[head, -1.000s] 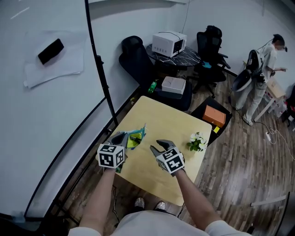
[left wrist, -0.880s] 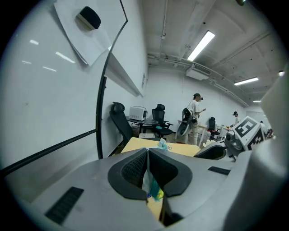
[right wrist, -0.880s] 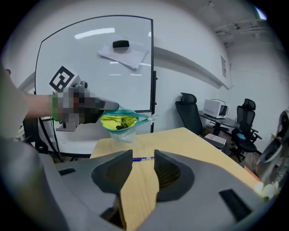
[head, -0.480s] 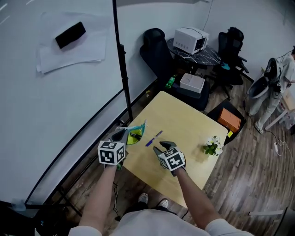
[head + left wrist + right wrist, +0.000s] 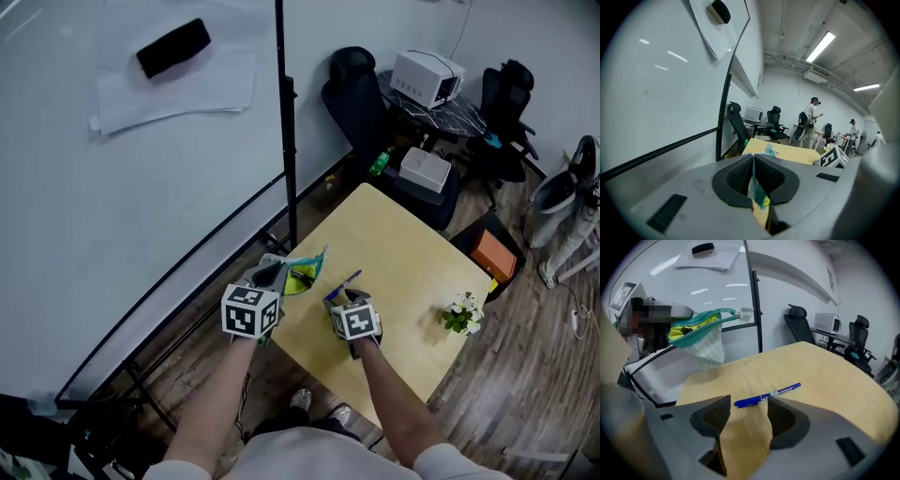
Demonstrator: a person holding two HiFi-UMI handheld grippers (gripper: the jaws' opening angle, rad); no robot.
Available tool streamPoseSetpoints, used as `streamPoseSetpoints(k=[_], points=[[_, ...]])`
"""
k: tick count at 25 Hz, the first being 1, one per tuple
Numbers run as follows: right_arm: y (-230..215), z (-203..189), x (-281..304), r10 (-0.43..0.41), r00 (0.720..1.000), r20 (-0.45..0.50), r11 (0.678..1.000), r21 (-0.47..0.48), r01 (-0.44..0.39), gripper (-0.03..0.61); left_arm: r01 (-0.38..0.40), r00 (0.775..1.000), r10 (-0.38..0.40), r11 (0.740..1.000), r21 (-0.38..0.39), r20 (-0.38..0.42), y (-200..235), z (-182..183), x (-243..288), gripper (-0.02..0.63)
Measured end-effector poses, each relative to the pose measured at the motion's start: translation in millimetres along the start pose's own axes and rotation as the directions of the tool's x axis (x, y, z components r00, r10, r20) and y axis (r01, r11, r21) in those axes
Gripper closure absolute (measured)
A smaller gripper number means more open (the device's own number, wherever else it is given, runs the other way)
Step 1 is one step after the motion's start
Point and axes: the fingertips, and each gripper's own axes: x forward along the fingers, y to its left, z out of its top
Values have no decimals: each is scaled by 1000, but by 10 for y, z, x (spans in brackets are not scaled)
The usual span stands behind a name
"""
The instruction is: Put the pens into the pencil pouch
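A teal and yellow pencil pouch [image 5: 306, 272] hangs over the table's left corner, its zip open. My left gripper [image 5: 273, 277] is shut on its fabric edge [image 5: 757, 191]. In the right gripper view the pouch [image 5: 700, 332] is raised at the upper left. A blue pen [image 5: 346, 279] lies flat on the pale wooden table [image 5: 409, 242]. My right gripper [image 5: 338, 295] is low over the table and open. The pen [image 5: 767, 396] lies crosswise just past its fingertips; the pads are not touching it.
A small white-flowered plant [image 5: 460, 313] stands near the table's right edge. A black whiteboard-stand pole [image 5: 286, 122] rises just beyond the pouch. Office chairs [image 5: 360, 94] and a side table with a white appliance [image 5: 427, 79] stand behind the table.
My right gripper has come down and forward to the pen, which it hid a second ago. The left gripper still holds the pouch and has shifted a little.
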Motion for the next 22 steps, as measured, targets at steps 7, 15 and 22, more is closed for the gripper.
streamPoseSetpoints(k=[7,15,22], points=[[-98,60,203,-117,992,-50,989,87,121,284,18,1000,-18,1000,-24,-4,8,-39,76,595],[-218,-54,210,-137,987,-83,989,38,141,458,25,1000,-26,999,-27,-12,49,-91,82,595],[-244,-81,14,-106,992,-70,994,4,107,531,19,999,-19,1000,-17,-31,68,-149,94,595]])
